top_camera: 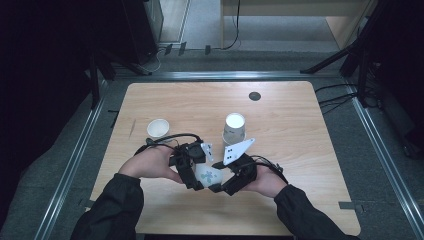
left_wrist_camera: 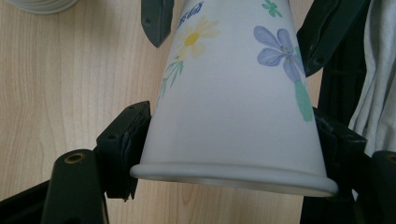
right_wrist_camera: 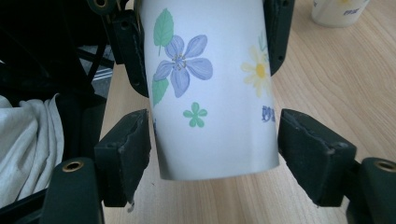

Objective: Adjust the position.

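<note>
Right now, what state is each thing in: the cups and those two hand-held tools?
flowered cup: on its side, held between both tools above the table.
left tool: jaws clamped on the flowered cup's rim end.
right tool: jaws flank the base end; firm contact unclear.
cup at the left: upright on the table, mouth open, untouched.
cup near the middle: standing on the table, untouched.

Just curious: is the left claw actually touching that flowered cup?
Touching. In the left gripper view, the left claw presses its pads against both sides of the flowered cup near its rim.
</note>
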The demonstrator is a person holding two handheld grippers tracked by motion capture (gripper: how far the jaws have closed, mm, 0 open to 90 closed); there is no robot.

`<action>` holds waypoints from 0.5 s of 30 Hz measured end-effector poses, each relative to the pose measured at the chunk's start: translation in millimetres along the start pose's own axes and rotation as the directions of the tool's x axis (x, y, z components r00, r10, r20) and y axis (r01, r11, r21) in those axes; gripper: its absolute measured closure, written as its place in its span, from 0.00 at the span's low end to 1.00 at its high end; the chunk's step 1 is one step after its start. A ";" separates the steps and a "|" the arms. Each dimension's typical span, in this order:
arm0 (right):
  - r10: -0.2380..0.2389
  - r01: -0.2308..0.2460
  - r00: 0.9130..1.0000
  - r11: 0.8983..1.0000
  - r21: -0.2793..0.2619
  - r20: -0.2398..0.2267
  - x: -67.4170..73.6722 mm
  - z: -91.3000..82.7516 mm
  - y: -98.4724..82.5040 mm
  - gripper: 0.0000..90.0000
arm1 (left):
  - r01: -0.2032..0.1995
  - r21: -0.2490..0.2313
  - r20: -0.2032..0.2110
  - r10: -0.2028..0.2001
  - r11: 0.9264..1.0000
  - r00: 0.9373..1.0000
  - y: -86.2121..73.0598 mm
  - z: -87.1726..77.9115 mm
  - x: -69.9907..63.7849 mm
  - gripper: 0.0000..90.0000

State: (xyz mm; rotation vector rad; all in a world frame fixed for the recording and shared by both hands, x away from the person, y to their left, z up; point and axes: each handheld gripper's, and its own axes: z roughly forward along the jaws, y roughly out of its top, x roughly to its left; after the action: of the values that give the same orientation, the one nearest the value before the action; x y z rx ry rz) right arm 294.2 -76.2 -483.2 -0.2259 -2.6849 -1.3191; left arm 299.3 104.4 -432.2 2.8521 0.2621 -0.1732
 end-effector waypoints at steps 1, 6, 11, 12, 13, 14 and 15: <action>-0.005 0.005 1.000 1.000 0.001 -0.001 0.0 0.8 0.0 0.31 | -0.002 -0.001 -0.004 0.002 1.000 1.000 0.2 0.1 -0.3 0.27; -0.013 0.013 1.000 1.000 0.005 -0.006 1.2 3.1 0.6 0.35 | -0.018 -0.010 -0.006 0.018 1.000 1.000 1.8 0.3 -1.8 0.27; -0.027 0.027 1.000 1.000 0.013 0.002 1.9 2.6 1.4 0.37 | -0.024 -0.010 -0.003 0.024 1.000 1.000 1.4 0.0 -1.4 0.27; -0.031 0.030 1.000 0.999 0.014 0.001 2.0 2.5 1.6 0.38 | -0.023 -0.010 0.005 0.023 1.000 1.000 1.1 0.2 -1.1 0.27; -0.029 0.029 1.000 0.999 0.015 -0.005 2.4 2.4 1.8 0.38 | -0.026 -0.014 0.008 0.026 1.000 1.000 0.9 -0.1 -1.1 0.26; -0.028 0.029 1.000 0.999 0.017 -0.005 2.8 2.2 2.1 0.38 | -0.027 -0.026 0.007 0.027 0.999 1.000 0.5 -0.3 -1.3 0.25; -0.030 0.030 1.000 0.999 0.017 -0.001 3.1 1.9 2.3 0.38 | -0.027 -0.033 0.006 0.027 0.999 1.000 0.1 -0.7 -1.2 0.24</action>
State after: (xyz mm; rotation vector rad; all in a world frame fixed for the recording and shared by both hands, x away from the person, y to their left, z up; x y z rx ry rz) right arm 291.5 -73.2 -482.0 -0.1833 -2.7078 -1.3040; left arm 298.3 104.4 -431.3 2.8205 0.2225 -0.1717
